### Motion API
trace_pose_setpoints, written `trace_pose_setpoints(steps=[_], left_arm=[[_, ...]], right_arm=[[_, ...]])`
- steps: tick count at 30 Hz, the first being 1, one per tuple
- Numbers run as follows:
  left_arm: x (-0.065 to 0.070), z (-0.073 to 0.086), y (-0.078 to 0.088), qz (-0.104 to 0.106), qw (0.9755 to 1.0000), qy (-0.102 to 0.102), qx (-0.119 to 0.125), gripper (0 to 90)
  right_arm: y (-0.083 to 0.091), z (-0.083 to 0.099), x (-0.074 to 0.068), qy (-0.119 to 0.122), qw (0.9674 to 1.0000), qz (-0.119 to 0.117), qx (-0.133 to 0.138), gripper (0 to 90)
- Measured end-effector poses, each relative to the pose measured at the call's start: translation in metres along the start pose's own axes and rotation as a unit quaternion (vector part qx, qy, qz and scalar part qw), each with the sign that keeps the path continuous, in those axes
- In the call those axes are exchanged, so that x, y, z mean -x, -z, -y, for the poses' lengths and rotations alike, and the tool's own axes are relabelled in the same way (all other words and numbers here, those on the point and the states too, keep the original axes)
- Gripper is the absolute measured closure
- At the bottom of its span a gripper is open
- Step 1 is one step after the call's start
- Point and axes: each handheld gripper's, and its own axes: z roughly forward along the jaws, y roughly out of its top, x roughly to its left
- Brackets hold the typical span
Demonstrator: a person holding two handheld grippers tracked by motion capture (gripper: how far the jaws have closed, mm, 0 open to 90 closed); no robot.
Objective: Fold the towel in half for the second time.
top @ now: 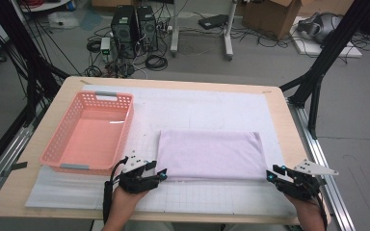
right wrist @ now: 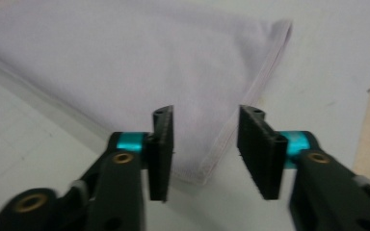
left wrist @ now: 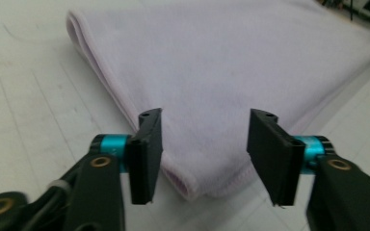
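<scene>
My left gripper (top: 162, 174) stands released, the folded lilac towel's (top: 211, 154) near-left corner just ahead between its jaws. My right gripper (top: 271, 173) is likewise parted before the near-right corner. I judge I'm between folds; next, pinch both corners together.

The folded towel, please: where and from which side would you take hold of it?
Probably by the two near corners of the folded towel, from the person's side: the left claw and right claw stand open there, and the layered hems lift off the mat.
</scene>
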Motion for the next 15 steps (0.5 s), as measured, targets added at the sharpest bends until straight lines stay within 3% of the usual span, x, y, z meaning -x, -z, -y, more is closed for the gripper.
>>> trace_pose_setpoints(steps=[4,9,15], left_arm=[[-0.004,-0.006,0.005,0.01,0.9989,0.002,0.047,33.0],[-0.006,-0.012,0.006,0.011,0.9971,0.0,0.075,25.8],[-0.006,-0.014,0.005,0.016,0.9962,-0.008,0.085,22.0]], right_arm=[[0.006,-0.003,-0.002,0.003,0.9995,0.009,0.031,38.1],[0.007,-0.003,-0.002,0.006,0.999,0.022,0.039,25.9],[0.011,-0.005,-0.003,0.015,0.9977,0.03,0.059,21.4]])
